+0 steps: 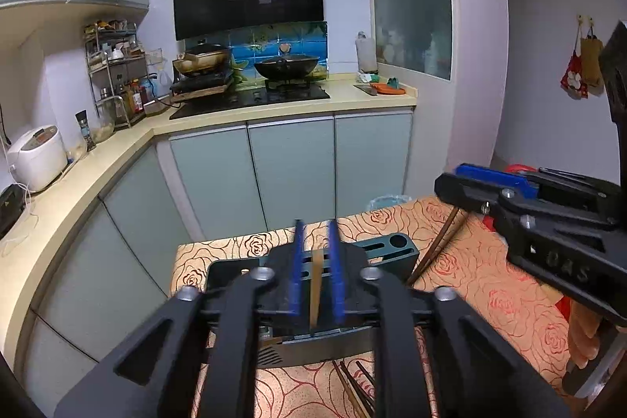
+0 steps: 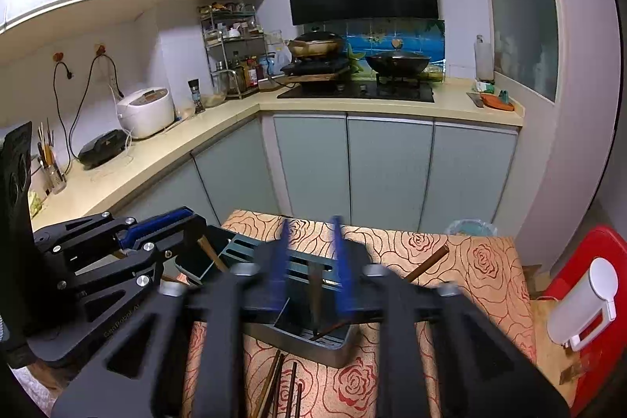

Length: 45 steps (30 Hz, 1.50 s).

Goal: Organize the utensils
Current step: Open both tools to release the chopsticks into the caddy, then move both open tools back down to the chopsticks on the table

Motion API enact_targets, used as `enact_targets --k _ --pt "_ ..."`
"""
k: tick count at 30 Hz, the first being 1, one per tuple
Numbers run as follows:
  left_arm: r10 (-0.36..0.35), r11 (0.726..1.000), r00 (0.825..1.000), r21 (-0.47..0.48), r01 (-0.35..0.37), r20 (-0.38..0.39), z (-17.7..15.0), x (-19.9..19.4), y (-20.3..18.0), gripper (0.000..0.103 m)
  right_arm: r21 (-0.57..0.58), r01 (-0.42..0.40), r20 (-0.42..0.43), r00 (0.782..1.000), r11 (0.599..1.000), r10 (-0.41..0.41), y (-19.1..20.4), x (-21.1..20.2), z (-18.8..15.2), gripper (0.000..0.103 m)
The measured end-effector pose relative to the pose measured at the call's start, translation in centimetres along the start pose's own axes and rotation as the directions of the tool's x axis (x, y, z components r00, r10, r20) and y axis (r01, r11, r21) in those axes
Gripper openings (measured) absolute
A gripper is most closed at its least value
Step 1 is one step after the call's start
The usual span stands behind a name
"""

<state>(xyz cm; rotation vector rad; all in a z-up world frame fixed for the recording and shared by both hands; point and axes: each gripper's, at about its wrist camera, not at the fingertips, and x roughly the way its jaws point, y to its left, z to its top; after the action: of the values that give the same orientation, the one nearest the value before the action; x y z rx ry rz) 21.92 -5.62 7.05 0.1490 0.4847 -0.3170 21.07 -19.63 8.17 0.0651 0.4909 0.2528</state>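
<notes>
A grey-teal utensil holder (image 1: 392,250) (image 2: 333,353) stands on the rose-patterned tablecloth (image 2: 478,261). My left gripper (image 1: 315,222) hangs over it, open, with a tan chopstick (image 1: 316,281) upright between the blue pads and a gap on each side. My right gripper (image 2: 311,220) is open too, blurred, over the holder with a dark stick (image 2: 314,285) between its fingers, untouched. A brown chopstick (image 2: 427,263) (image 1: 441,243) leans out of the holder to the right. Several loose chopsticks (image 2: 282,384) (image 1: 352,386) lie on the cloth in front. Each gripper shows in the other's view (image 1: 450,179) (image 2: 188,218).
The small table ends just behind the holder, facing grey-green cabinet doors (image 2: 388,167). A bin with a plastic liner (image 2: 470,227) stands behind the table. A red stool with a white object (image 2: 584,300) is at the right. The counter (image 1: 51,206) runs along the left.
</notes>
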Motion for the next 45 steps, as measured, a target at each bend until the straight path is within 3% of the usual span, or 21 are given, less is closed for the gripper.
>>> enact_targets --k 2,8,15,21,32,37,45 --pt "0.008 1.0 1.0 -0.004 -0.008 0.018 0.2 -0.6 0.1 0.041 0.007 0.001 0.015 1.0 1.0 -0.001 0.0 -0.4 0.1 0.044" --pt "0.024 0.999 0.997 -0.024 -0.022 0.072 1.0 -3.0 0.5 0.065 -0.01 0.005 0.049 0.999 1.0 -0.004 0.2 -2.4 0.3 0.047" --pt "0.025 0.999 0.99 -0.035 -0.02 0.137 0.9 -6.5 0.3 0.078 -0.029 0.032 0.109 0.994 0.999 -0.028 0.1 -5.8 -0.2 0.054" --pt "0.029 0.999 0.988 -0.019 -0.027 0.15 -1.2 -8.4 -0.3 0.08 -0.055 0.054 0.14 0.989 0.997 -0.046 -0.1 -8.2 -1.7 0.054" --pt "0.025 0.999 0.996 -0.048 -0.021 0.086 -7.6 -9.7 -0.1 0.08 -0.085 0.114 0.148 0.984 0.99 -0.1 -0.5 -10.9 -7.9 0.055" --pt "0.024 0.999 0.999 -0.048 -0.022 0.039 -11.7 -10.0 -0.2 0.08 -0.084 0.122 0.123 0.986 0.989 -0.111 -0.5 -11.3 -11.9 0.063" --pt "0.011 1.0 0.999 -0.029 -0.013 -0.052 -19.1 -10.2 -1.9 0.08 -0.038 0.098 0.026 0.995 0.994 -0.097 -0.8 -11.5 -18.9 0.063"
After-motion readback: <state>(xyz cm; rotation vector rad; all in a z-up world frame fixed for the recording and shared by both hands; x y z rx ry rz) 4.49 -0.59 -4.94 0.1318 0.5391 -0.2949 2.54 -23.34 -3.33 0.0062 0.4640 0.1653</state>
